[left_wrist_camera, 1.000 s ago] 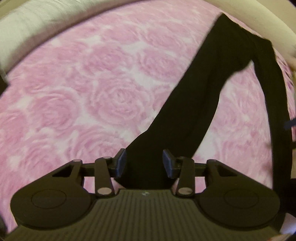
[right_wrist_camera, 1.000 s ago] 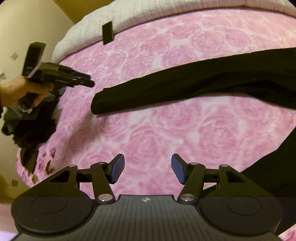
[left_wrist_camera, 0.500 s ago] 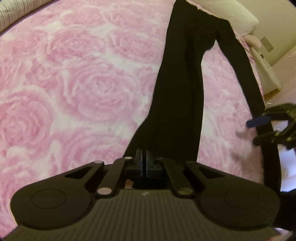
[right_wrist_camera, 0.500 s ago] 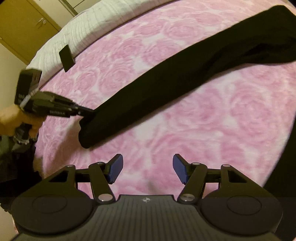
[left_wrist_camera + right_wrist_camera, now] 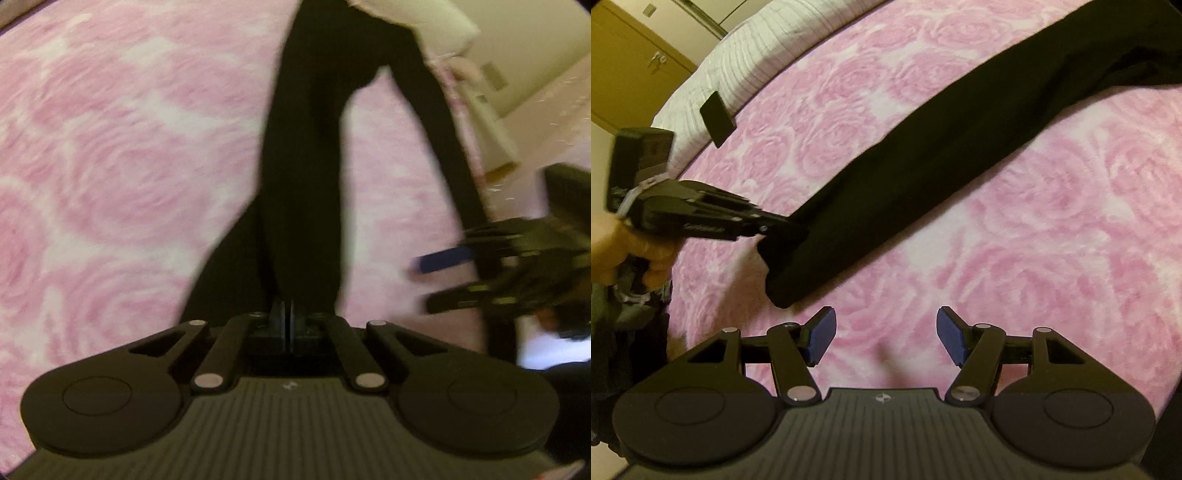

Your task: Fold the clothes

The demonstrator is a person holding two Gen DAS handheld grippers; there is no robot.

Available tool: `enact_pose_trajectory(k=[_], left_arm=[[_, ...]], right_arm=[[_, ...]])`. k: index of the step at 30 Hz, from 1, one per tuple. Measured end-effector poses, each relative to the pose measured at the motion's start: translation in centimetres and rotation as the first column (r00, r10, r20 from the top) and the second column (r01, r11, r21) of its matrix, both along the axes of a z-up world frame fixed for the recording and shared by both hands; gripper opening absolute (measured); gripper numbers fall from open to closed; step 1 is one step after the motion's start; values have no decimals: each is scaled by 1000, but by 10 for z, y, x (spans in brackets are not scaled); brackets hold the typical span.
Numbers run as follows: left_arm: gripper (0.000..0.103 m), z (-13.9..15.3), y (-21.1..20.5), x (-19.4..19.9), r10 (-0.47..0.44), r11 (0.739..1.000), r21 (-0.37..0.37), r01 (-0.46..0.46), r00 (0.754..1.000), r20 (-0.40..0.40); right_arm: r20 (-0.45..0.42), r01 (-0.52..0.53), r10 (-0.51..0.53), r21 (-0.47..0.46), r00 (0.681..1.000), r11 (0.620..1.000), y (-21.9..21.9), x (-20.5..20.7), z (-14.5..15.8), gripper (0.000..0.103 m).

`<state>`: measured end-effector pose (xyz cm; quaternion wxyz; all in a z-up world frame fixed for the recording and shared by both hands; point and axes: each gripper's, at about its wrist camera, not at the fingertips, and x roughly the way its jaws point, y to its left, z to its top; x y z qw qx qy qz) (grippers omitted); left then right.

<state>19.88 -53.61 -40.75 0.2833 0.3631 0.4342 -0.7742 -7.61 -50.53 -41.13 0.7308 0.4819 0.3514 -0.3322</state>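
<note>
On pink rose bedspread (image 5: 1015, 229), black trousers (image 5: 923, 177), left hand-held gripper (image 5: 287, 314) clamping hem

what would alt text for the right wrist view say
The left gripper, held in a hand, is shut on the end of a long black garment leg lying across a pink rose-patterned blanket. In the foreground the right gripper is open above the blanket, its blue-padded fingers holding nothing.

left tongs (image 5: 287, 314) now clamped on trouser leg (image 5: 306, 177)
</note>
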Motion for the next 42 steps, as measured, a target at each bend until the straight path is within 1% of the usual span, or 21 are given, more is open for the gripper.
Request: enact_pose_trajectory(k=[2, 6, 9, 11, 13, 14, 16, 18, 22, 24, 25, 26, 28, 30, 32, 35, 38, 42], left_arm=[[0, 25, 2, -3, 3, 1000, 0, -3, 996, -93], [0, 59, -3, 2, 32, 999, -29, -38, 983, -180], [0, 84, -7, 6, 52, 997, -50, -66, 969, -243], [0, 96, -16, 19, 88, 990, -81, -112, 963, -253], [0, 102, -31, 40, 148, 978, -114, -177, 963, -227], [0, 95, -40, 53, 200, 970, -99, -224, 957, -208], [0, 79, -59, 80, 302, 946, -70, -317, 938, -168], [0, 57, -73, 97, 358, 930, -40, -366, 924, -131], [0, 18, -86, 113, 411, 911, 13, -412, 908, -75], [0, 10, -90, 118, 433, 901, 8, -433, 899, -62], [0, 7, -92, 119, 436, 900, -3, -437, 899, -45], [0, 6, -93, 118, 430, 902, -26, -430, 903, -19], [0, 2, -99, 119, 410, 911, -50, -408, 912, 23], [0, -4, -108, 119, 407, 912, -68, -404, 913, 41], [0, -7, -116, 120, 416, 907, -86, -411, 908, 45], [0, -7, -126, 121, 432, 898, -119, -425, 901, 43], [0, -5, -133, 119, 424, 898, -161, -409, 903, 71], [0, -11, -144, 119, 418, 904, -143, -404, 904, 88]], right_arm=[[-1, 18, -18, 8, 1000, 1000, -1, -4, 0, 63], [34, 85, -86, 26, 996, 996, -5, -14, 2, 63], [46, 143, -144, 39, 988, 989, -9, -22, 3, 63], [50, 167, -169, 43, 984, 985, -9, -26, 3, 65], [53, 190, -193, 47, 980, 981, -9, -30, 3, 65], [52, 195, -197, 47, 979, 980, -9, -32, 3, 65], [56, 198, -200, 47, 978, 979, -9, -33, 0, 65], [72, 203, -206, 52, 976, 978, -10, -34, -3, 65], [138, 205, -211, 58, 968, 977, -12, -26, -14, 65], [203, 203, -213, 67, 956, 977, -17, -17, -23, 65], [236, 200, -211, 71, 948, 977, -19, -11, -28, 65], [265, 194, -207, 73, 942, 978, -22, -5, -34, 65], [308, 183, -199, 80, 930, 980, -27, 11, -43, 65], [357, 175, -201, 105, 912, 979, -28, 27, -53, 65], [397, 160, -194, 119, 897, 980, -29, 43, -59, 65], [417, 172, -207, 119, 885, 978, -28, 60, -64, 65], [405, 244, -275, 127, 872, 961, -31, 66, -71, 65], [414, 317, -345, 137, 842, 938, -41, 74, -81, 65]])
